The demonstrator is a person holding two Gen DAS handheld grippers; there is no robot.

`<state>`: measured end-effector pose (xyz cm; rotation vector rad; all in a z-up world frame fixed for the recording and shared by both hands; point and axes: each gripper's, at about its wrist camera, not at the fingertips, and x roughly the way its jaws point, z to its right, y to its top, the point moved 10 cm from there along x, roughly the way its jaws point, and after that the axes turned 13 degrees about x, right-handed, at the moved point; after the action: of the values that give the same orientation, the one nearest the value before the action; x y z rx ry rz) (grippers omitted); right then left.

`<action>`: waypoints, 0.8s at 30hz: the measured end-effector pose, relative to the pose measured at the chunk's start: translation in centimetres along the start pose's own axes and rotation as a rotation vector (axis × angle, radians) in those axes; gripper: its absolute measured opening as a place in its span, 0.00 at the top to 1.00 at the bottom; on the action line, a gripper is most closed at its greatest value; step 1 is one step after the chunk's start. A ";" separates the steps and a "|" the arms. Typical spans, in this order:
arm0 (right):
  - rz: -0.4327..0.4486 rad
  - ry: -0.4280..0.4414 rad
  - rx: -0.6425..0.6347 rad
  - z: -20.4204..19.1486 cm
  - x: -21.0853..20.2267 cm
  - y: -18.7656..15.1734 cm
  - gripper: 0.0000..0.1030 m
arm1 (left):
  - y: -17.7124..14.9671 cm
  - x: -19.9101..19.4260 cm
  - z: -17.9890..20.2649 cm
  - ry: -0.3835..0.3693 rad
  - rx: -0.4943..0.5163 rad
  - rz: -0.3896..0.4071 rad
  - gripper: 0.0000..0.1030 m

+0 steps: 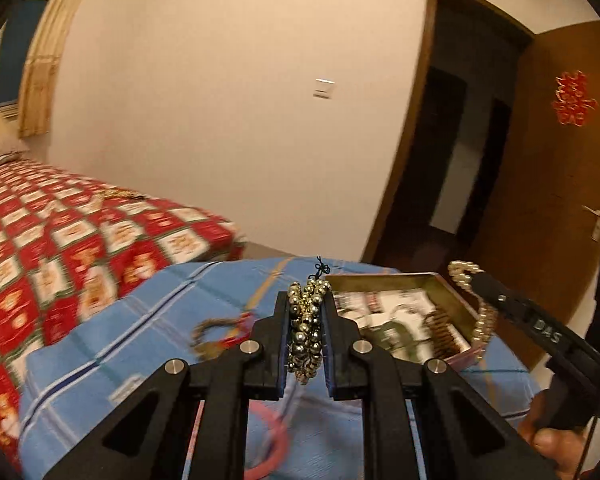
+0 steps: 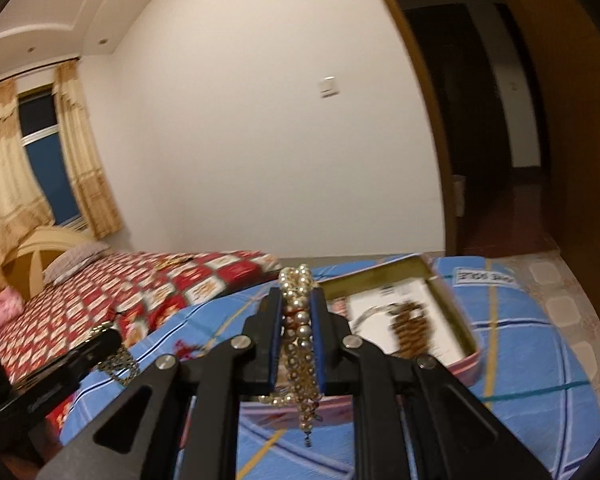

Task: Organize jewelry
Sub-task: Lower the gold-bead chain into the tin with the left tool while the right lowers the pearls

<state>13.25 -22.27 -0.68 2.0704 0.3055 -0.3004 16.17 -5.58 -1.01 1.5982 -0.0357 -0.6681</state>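
Note:
My left gripper (image 1: 306, 300) is shut on a dark gold bead bracelet (image 1: 306, 332), held above the blue checked cloth (image 1: 160, 320). My right gripper (image 2: 296, 300) is shut on a pearl necklace (image 2: 298, 344) that hangs down between the jaws. An open metal tin (image 1: 448, 300) lies on the cloth to the right, with a paper and a brown beaded piece (image 2: 412, 326) inside; the tin also shows in the right wrist view (image 2: 452, 312). The right gripper (image 1: 480, 280) with its pearls (image 1: 482, 320) hangs over the tin's right side. The left gripper's finger (image 2: 104, 340) shows at left.
A red-and-gold bracelet (image 1: 224, 330) and a pink bangle (image 1: 274, 444) lie on the cloth near my left gripper. A bed with a red patterned cover (image 1: 60, 232) stands to the left. An open wooden door (image 1: 560, 200) is at the right.

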 end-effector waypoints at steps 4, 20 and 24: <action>0.023 -0.031 0.015 2.0 0.5 1.7 0.84 | 0.7 2.3 3.3 -0.057 0.028 -0.010 0.87; -0.133 -0.128 0.012 7.2 6.7 1.4 0.84 | -0.4 14.3 10.4 -0.123 0.121 -0.206 0.87; -0.179 -0.145 0.031 8.3 7.3 0.6 0.84 | -1.3 15.3 9.9 -0.110 0.103 -0.254 0.87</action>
<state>19.57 -29.08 -6.63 2.0424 0.4001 -0.5639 24.04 -20.45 -8.11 1.6787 0.0532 -0.9643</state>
